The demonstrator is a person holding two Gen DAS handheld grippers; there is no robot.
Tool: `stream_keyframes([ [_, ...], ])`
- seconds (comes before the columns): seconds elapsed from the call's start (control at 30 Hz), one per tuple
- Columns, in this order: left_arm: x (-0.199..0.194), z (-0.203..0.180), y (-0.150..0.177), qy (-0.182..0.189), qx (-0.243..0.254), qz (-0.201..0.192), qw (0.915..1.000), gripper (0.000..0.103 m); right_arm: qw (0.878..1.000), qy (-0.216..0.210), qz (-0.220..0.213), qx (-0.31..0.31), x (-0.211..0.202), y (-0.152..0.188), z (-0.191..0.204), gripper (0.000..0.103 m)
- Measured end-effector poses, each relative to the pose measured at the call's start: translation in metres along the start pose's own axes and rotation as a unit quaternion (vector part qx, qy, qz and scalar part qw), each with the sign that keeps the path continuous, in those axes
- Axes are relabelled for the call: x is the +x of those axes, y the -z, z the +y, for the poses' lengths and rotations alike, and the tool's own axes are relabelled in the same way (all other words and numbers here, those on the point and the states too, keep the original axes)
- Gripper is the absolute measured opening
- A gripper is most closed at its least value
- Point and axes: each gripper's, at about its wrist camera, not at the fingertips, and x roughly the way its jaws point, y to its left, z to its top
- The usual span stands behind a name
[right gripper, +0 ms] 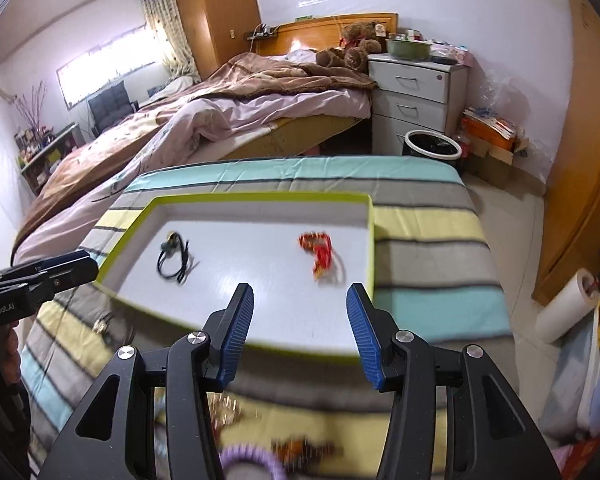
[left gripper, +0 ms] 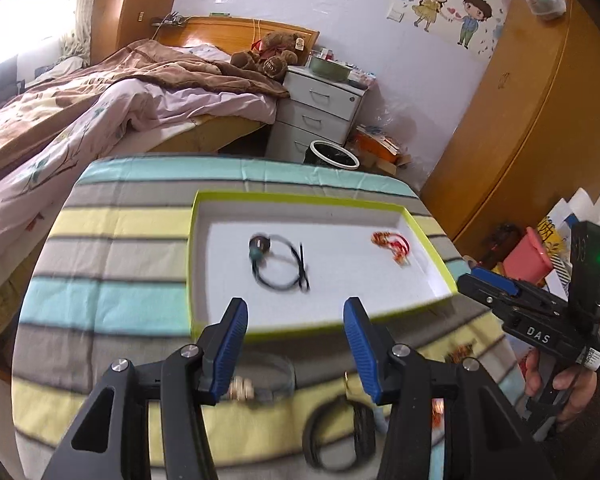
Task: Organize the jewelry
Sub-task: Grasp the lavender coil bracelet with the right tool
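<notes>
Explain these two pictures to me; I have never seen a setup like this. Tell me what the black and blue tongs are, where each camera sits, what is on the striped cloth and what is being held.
No robot here: a person holds a hand-operated gripper in each hand, with a camera on each looking along its jaws. One picture is from the left gripper, the other from the right gripper. Both stand open and hold nothing. On the striped cloth lies a shallow white tray with a green rim. In it are a black cord bracelet and a red ornament, well apart. More jewelry lies blurred on the cloth nearer the cameras.
</notes>
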Motion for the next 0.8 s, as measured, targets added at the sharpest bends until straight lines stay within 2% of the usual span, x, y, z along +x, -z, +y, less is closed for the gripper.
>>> stream_keyframes([
  [0.23, -0.028, 0.012, 0.047, 0.005, -0.025, 0.01, 0.9996, 0.05, 1.0, 0.002, 0.015, 0.017, -0.03, 0.049, 0.001, 0.049],
  [0.4, -0.036, 0.019, 0.069, 0.004, -0.035, 0.023, 0.9991, 0.05, 0.999, 0.005, 0.028, 0.021, -0.038, 0.077, 0.006, 0.049],
  [0.57, -0.04, 0.022, 0.087, 0.012, -0.049, 0.034, 0.9982, 0.05, 0.999, 0.008, 0.047, 0.025, -0.033, 0.095, 0.01, 0.049],
  [0.8, -0.04, 0.029, 0.098, 0.017, -0.065, 0.052, 0.9964, 0.05, 0.997, 0.026, 0.063, 0.02, -0.021, 0.099, 0.015, 0.049],
])
